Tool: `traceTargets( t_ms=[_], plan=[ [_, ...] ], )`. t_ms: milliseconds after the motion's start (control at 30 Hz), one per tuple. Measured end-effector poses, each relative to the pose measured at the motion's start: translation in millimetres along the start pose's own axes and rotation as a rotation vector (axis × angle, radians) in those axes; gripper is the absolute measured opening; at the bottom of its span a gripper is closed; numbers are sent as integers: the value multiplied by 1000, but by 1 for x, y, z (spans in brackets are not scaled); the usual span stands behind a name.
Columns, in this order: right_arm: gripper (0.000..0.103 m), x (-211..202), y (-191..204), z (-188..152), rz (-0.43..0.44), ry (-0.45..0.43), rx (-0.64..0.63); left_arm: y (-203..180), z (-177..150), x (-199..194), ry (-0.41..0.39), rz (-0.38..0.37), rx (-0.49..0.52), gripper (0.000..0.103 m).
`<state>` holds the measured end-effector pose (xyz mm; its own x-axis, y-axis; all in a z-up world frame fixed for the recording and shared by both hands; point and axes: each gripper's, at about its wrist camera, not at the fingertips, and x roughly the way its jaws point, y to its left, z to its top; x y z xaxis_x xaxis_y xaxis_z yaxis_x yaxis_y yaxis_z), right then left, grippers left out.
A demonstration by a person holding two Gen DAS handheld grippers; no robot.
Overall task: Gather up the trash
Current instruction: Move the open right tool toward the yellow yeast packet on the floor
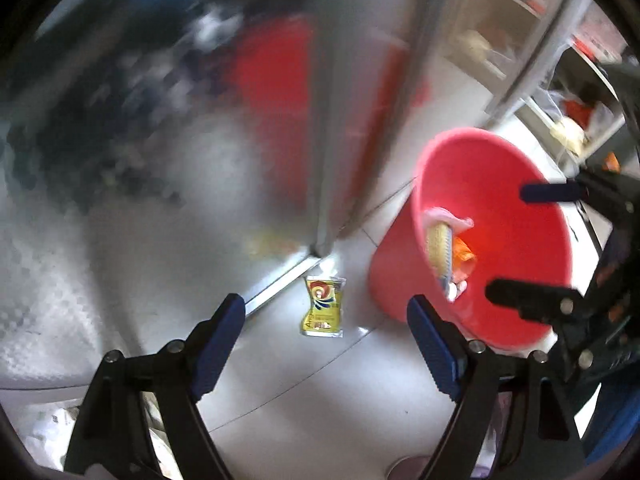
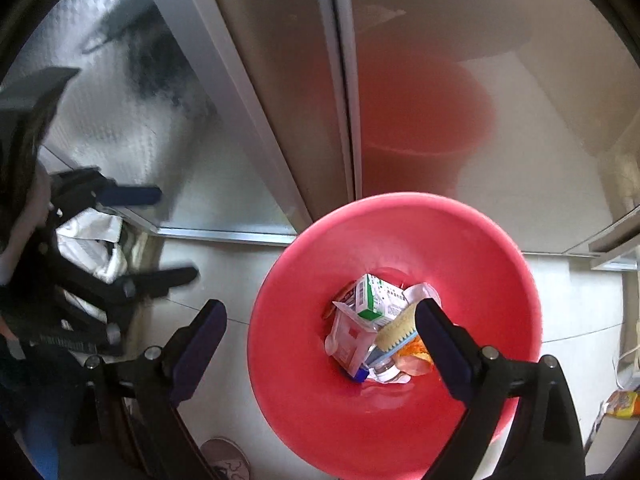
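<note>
Nearest the lens in the left wrist view, the left gripper stands spread wide with nothing between its blue pads. Just beyond it, at lower centre of that frame, a yellow sachet lies flat on the floor, still uncollected. To the right stands the pink bucket, and farther right the right gripper reaches over the bucket's mouth.

In the right wrist view the right gripper is likewise released and empty, poised above the pink bucket at centre frame. At the bucket's bottom lie a green-and-white carton, a scrubbing brush, a pink box, a small bottle and some orange wrapping. So much of the collecting looks done. At the far lower right edge another yellow-orange packet rests on the floor, so I judge at least two pieces remain.

The floor is pale, glossy tile with thin joints. Behind the bucket rise frosted sliding panels in metal frames, reflecting the bucket's pink. Shelving with clutter shows at the left view's upper right, blurred.
</note>
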<state>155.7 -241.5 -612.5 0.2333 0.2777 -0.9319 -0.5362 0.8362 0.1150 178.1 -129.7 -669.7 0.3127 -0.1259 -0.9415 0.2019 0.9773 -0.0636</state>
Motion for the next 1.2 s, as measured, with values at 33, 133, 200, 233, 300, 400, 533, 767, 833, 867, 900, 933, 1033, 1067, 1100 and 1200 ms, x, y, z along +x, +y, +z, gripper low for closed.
traceTargets(
  t_ms=[33,133,200,233,300,400,533,767,833,867,900,933,1033,1067,1100,1200],
  plan=[
    [95,3,1,0,2,7,11,2,0,3,12,-2,-1,82],
    [95,2,1,2,-19,0,12,1,-6,5,22,45,14,82],
    [95,0,10,3,-6,-14,10,2,-13,-1,20,56,-3,82],
    [95,0,15,3,-1,-22,9,4,-16,-5,20,62,-18,82],
    [95,2,28,3,29,-25,12,14,-24,-15,20,81,-46,82],
    [95,3,46,8,75,-26,-3,34,-37,-32,14,116,-96,82],
    [95,10,76,18,132,-40,-78,62,-62,-34,35,126,-177,82],
    [95,57,119,24,165,36,-173,109,-110,-10,66,166,-380,82],
    [95,67,126,23,146,35,-206,115,-122,1,65,160,-412,82],
    [95,74,129,21,135,32,-218,115,-127,8,60,165,-420,82],
    [95,83,135,21,124,43,-227,116,-132,16,62,179,-425,82],
    [95,92,135,20,116,60,-228,115,-137,23,66,203,-430,82],
    [95,115,129,11,83,98,-209,108,-147,49,66,246,-413,82],
    [95,124,129,8,75,108,-202,106,-149,59,71,248,-406,82],
    [95,133,129,3,61,118,-195,104,-151,68,83,252,-398,82],
    [95,160,123,-11,25,146,-164,98,-156,93,106,263,-367,82]
  ],
)
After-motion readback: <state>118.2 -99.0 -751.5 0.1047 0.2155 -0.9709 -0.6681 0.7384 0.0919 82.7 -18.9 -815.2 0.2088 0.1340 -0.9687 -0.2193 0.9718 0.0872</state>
